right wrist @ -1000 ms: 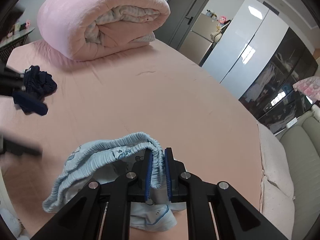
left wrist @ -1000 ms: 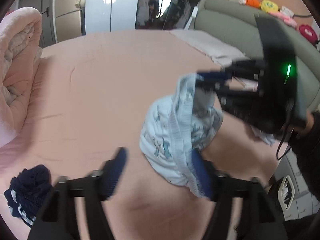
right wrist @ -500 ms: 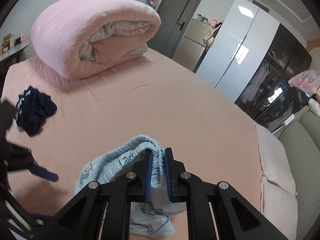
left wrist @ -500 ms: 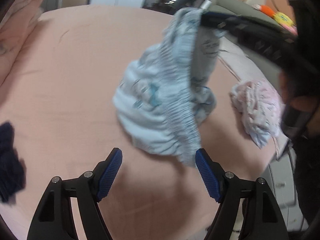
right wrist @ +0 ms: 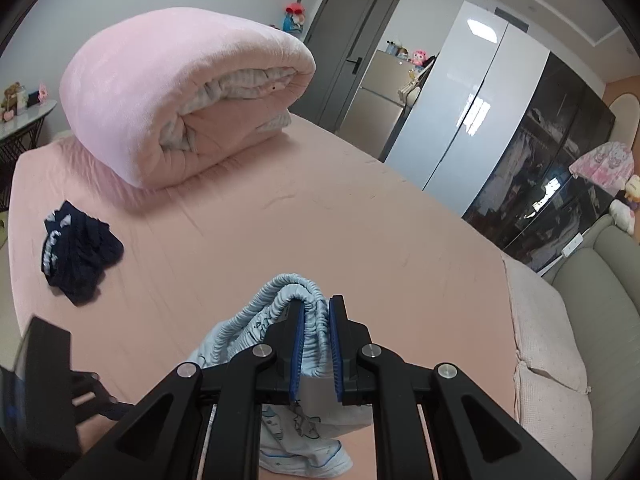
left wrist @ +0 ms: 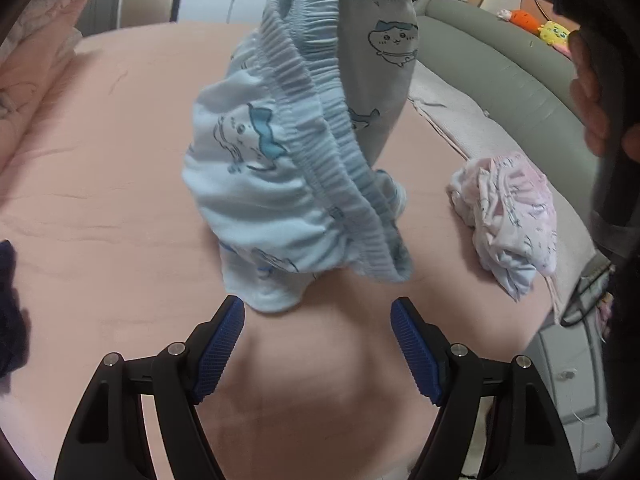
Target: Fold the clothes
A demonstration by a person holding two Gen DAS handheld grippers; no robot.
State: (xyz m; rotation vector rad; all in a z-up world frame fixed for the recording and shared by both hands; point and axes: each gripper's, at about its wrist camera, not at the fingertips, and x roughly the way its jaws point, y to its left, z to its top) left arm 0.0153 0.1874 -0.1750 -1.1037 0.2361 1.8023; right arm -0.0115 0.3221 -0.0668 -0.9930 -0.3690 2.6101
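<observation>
Two grippers are at work over the bed [right wrist: 360, 216]. Nearest in the left view, the left gripper [left wrist: 318, 344] has its jaws wide apart with nothing between them, and it sits just under the hanging blue shorts [left wrist: 288, 184]. The right gripper [right wrist: 316, 344] has its jaws squeezed tight on the stretchy waistband and holds the shorts up, with the low end close to the sheet or brushing it.

The shorts hang in a bunched lump, so the left gripper could grab two layers at once, or miss and pinch the sheet. Then the shorts would not open out flat, and the fold would come out crooked. The grip is only on a thin bit of waistband, so a hard tug could pull it free.

Farther right lies a pink cloth [left wrist: 508, 220], near enough to get swept up. Farther back, the dark cloth [right wrist: 76, 256] and the rolled quilt [right wrist: 176, 88] are well apart.
</observation>
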